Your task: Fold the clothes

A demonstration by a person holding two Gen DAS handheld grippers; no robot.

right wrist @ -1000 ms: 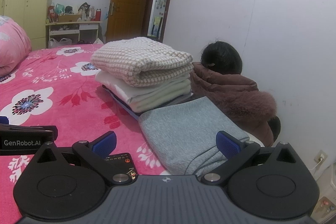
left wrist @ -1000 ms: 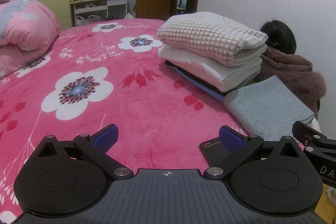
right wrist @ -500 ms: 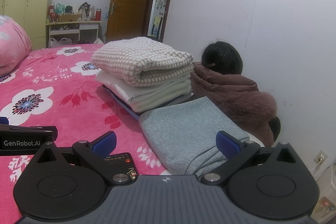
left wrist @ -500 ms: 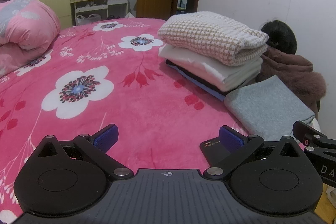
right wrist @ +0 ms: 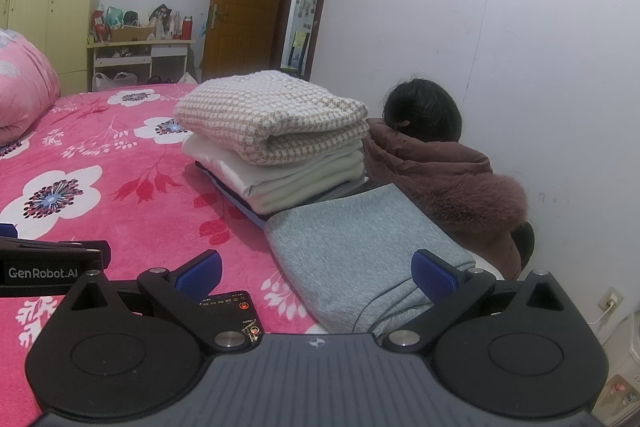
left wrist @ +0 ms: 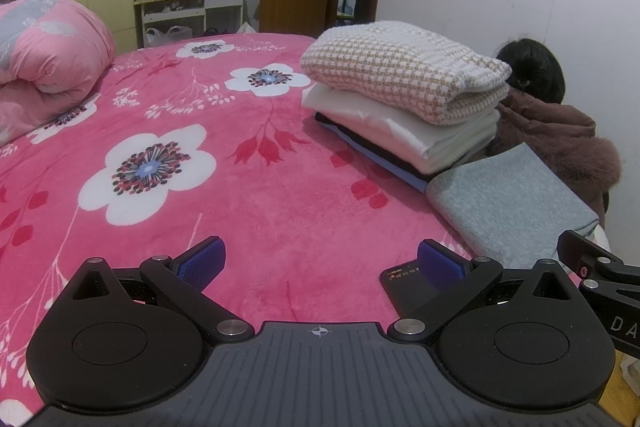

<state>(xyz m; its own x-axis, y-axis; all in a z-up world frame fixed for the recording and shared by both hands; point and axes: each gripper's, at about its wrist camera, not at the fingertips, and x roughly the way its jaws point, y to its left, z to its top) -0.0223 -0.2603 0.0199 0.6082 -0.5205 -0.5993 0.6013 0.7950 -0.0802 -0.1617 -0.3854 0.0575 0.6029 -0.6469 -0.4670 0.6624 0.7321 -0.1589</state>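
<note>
A folded grey garment [right wrist: 356, 251] [left wrist: 508, 203] lies at the bed's right edge. Behind it stands a stack of folded clothes [right wrist: 276, 143] [left wrist: 404, 103], topped by a beige houndstooth knit. My left gripper [left wrist: 320, 263] hovers open over the pink floral bedspread [left wrist: 192, 155], nothing between its blue pads. My right gripper [right wrist: 316, 271] is open too, its right finger over the grey garment's near corner, its left finger above a phone [right wrist: 232, 307]. Nothing is held.
A black phone [left wrist: 404, 287] lies on the bed near the grey garment. A person in a brown fur-trimmed coat [right wrist: 452, 179] sits beside the bed against the wall. A rolled pink quilt [left wrist: 44, 55] lies far left. A shelf and a door stand at the back.
</note>
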